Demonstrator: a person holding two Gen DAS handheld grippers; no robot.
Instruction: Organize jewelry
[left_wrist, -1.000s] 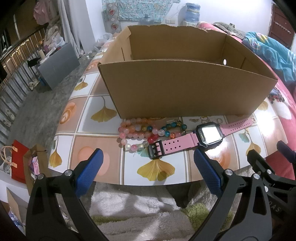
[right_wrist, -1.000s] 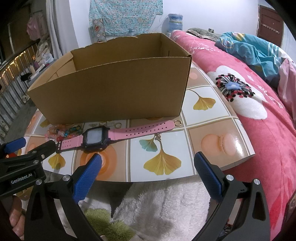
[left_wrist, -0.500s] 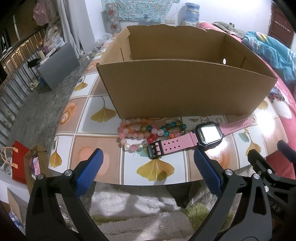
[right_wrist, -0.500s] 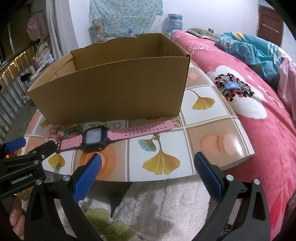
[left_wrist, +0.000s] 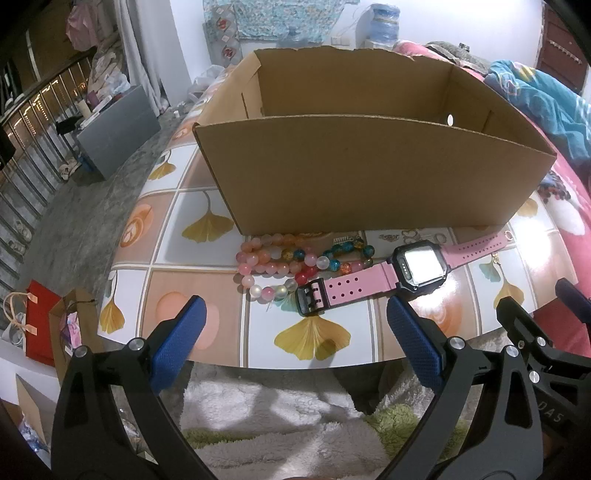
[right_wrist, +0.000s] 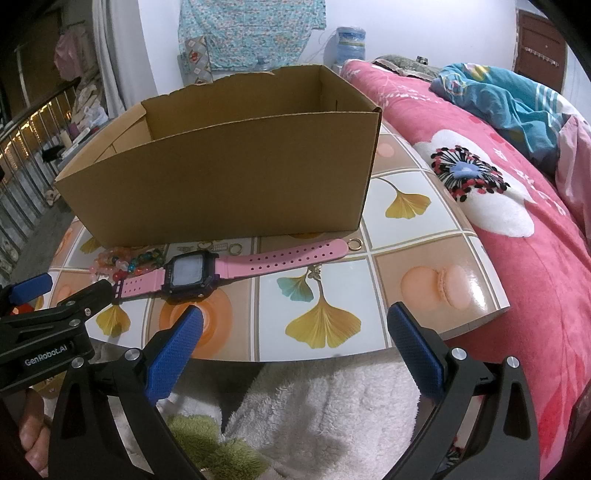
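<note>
Left gripper (left_wrist: 295, 332) spread wide (holding nothing), level before pink watch (left_wrist: 384, 278), right gripper (right_wrist: 295, 332) likewise spread, alongside

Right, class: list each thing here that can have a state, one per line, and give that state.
Cardboard box: open-topped, upright on the table; its floor is hidden.
Pink watch: unbuckled, strap laid out flat, screen up.
Bead bracelets: heaped on the table, beside the watch buckle.
Small rings and charms: loose by the box's front wall.
Left tongs: open, empty.
Right tongs: open, empty.
</note>
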